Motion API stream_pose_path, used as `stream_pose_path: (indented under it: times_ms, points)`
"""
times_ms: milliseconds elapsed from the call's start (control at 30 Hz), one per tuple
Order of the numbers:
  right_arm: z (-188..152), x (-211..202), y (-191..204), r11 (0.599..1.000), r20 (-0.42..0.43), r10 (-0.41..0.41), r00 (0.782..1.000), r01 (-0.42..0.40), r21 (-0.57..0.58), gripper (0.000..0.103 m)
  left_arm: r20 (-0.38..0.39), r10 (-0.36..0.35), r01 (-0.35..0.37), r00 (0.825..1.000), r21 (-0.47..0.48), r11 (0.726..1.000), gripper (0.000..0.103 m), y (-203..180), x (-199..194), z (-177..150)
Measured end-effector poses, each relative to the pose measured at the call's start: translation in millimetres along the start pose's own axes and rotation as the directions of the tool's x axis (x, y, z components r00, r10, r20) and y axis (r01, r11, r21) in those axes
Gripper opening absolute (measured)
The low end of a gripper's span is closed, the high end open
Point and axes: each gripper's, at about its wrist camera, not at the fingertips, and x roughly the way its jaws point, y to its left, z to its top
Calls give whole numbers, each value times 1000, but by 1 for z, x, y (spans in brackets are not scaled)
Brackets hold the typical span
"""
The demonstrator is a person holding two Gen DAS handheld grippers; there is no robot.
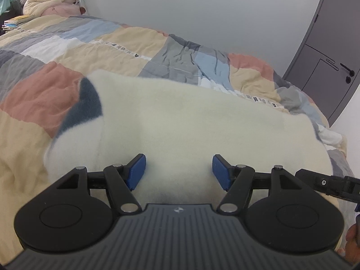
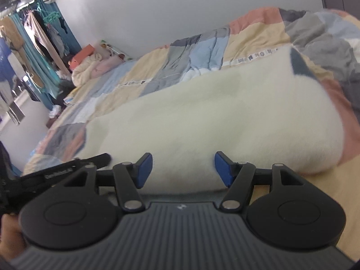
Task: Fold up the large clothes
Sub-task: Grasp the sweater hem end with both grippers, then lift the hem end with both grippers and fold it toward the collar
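A cream fleece garment [image 1: 180, 121] with a dark blue-grey patch [image 1: 86, 105] lies folded across the patchwork quilt [image 1: 67, 45] on the bed. My left gripper [image 1: 179, 172] hovers over its near edge, open, blue pads apart with only fleece seen behind the gap. In the right wrist view the same cream garment [image 2: 213, 117] stretches across the bed, its dark patch [image 2: 300, 65] at the far right. My right gripper [image 2: 183, 169] is open above the near edge, nothing pinched. Each gripper shows at the other view's edge: the right gripper's body [image 1: 333, 183] and the left gripper's body [image 2: 56, 171].
The quilt [image 2: 202, 42] covers the whole bed, rumpled at the right. A pile of cream and pink bedding [image 1: 49, 4] with an orange box on it sits at the head. A grey door [image 1: 333, 51] stands right. Hanging clothes [image 2: 42, 36] fill the far left corner.
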Motion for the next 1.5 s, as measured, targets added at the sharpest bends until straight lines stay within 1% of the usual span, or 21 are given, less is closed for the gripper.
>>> stream_pose_path:
  times_ms: [133, 267, 300, 333, 367, 433, 533, 667, 733, 800, 833, 933, 967, 1067, 1133, 1200, 1267, 1300, 1367, 1433, 1500]
  points:
    - [-7, -3, -10, 983, -29, 98, 995, -92, 159, 64, 13, -25, 25, 1000, -43, 999, 72, -2, -8, -1]
    - [-15, 3, -14, 972, -49, 90, 995, -77, 222, 65, 24, -106, 108, 994, -173, 979, 76, 6, -19, -8]
    - [-15, 5, -16, 968, -50, 72, 996, -57, 245, 70, 17, -107, 108, 994, -202, 973, 76, 8, -20, -9]
    - [-14, 7, -19, 962, -46, 53, 998, -39, 269, 84, 12, -103, 103, 995, -217, 971, 76, 9, -21, -11]
    - [-14, 8, -22, 958, -40, 30, 999, -17, 287, 90, 12, -105, 105, 994, -230, 968, 76, 10, -22, -12]
    - [-13, 13, -29, 941, -37, 22, 999, -8, 340, 93, 15, -127, 127, 992, -278, 952, 77, 15, -26, -14]
    - [-15, 32, -41, 873, -65, 105, 992, -60, 484, 93, 4, -226, 211, 974, -375, 902, 85, 25, -27, -18]
    - [-20, 61, -48, 756, -49, 218, 975, -137, 640, 94, -16, -351, 290, 936, -529, 797, 85, 39, -14, -31]
    - [-21, 68, -47, 735, -36, 229, 973, -148, 662, 94, -50, -381, 278, 923, -600, 750, 85, 49, 3, -38]
    - [-18, 71, -44, 742, -24, 231, 973, -160, 651, 94, -85, -425, 270, 901, -657, 704, 85, 59, 22, -43]
    - [-17, 70, -42, 745, -15, 236, 972, -171, 645, 94, -85, -436, 260, 896, -696, 669, 85, 65, 30, -46]
    - [-13, 65, -49, 714, 16, 271, 962, -212, 668, 91, -17, -431, 264, 902, -769, 582, 85, 78, 36, -48]
    - [-12, 62, -54, 693, 31, 283, 959, -227, 685, 89, 4, -422, 271, 906, -774, 573, 85, 81, 35, -47]
    - [-11, 53, -70, 646, 72, 289, 955, -250, 722, 88, 37, -351, 249, 936, -774, 583, 85, 87, 26, -46]
    - [-17, 50, -76, 624, 83, 276, 958, -244, 743, 86, 66, -329, 248, 942, -798, 550, 84, 94, 23, -49]
    - [-20, 46, -74, 640, 79, 231, 970, -213, 738, 86, 83, -281, 226, 956, -820, 526, 84, 100, 19, -52]
    - [-23, 39, -76, 660, 67, 150, 986, -150, 736, 86, 90, -266, 219, 960, -831, 511, 83, 102, 18, -54]
    - [-26, 37, -78, 666, 55, 104, 993, -111, 738, 86, 82, -262, 212, 961, -830, 516, 83, 101, 19, -53]
    - [-30, 37, -80, 665, 47, 95, 994, -99, 740, 86, 67, -237, 191, 969, -813, 550, 83, 97, 17, -52]
    - [-32, 38, -80, 656, 51, 102, 993, -106, 747, 86, 70, -224, 185, 972, -814, 551, 82, 99, 16, -50]
    - [-31, 37, -78, 668, 59, 86, 995, -101, 737, 86, 77, -222, 188, 972, -821, 539, 80, 102, 16, -53]
